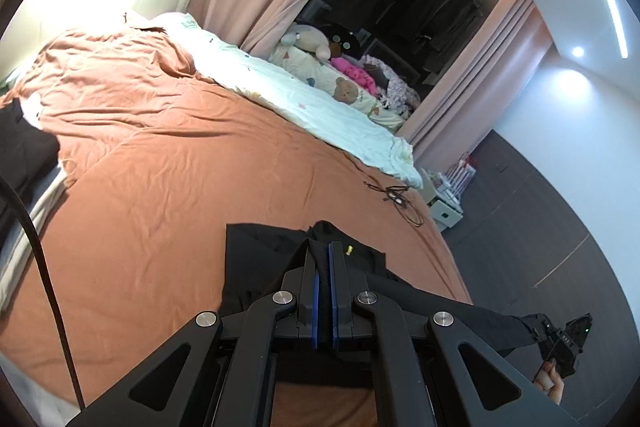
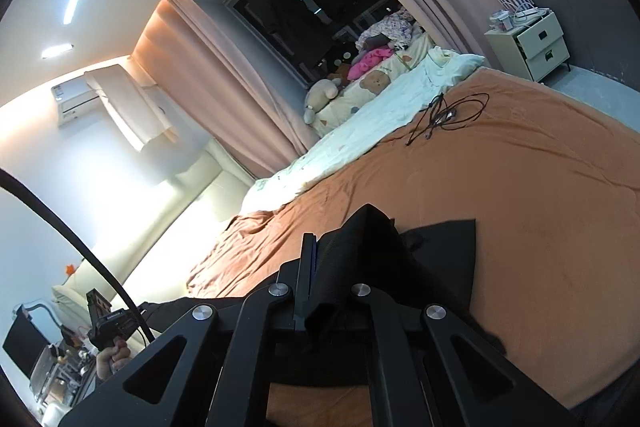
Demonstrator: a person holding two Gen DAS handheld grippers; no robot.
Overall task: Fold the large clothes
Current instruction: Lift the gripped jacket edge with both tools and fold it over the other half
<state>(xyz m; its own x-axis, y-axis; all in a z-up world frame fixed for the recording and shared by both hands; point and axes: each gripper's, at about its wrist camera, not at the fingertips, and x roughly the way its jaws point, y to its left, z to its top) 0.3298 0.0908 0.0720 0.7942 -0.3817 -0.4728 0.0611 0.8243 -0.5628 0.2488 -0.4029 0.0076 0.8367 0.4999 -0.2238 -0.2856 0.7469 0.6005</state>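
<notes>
A large black garment [image 1: 260, 251] hangs over the orange-brown bed cover [image 1: 180, 167], stretched between both grippers. In the left wrist view, my left gripper [image 1: 324, 247] is shut on a bunched edge of it, the blue pads pressed together on the cloth. From there the fabric runs right to my right gripper [image 1: 568, 339], held in a hand [image 1: 552, 383]. In the right wrist view, my right gripper [image 2: 318, 243] is shut on the black garment [image 2: 440, 255], which drapes over and hides its right finger. The left gripper [image 2: 98, 307] shows at the lower left.
A tangled black cable [image 2: 444, 115] lies on the cover near a white quilt [image 1: 320, 99]. Stuffed toys [image 1: 308, 41] and clothes are piled by the curtain. A white nightstand [image 2: 532, 43] stands past the bed's corner. Another dark cloth [image 1: 24, 147] lies at the bed's left edge.
</notes>
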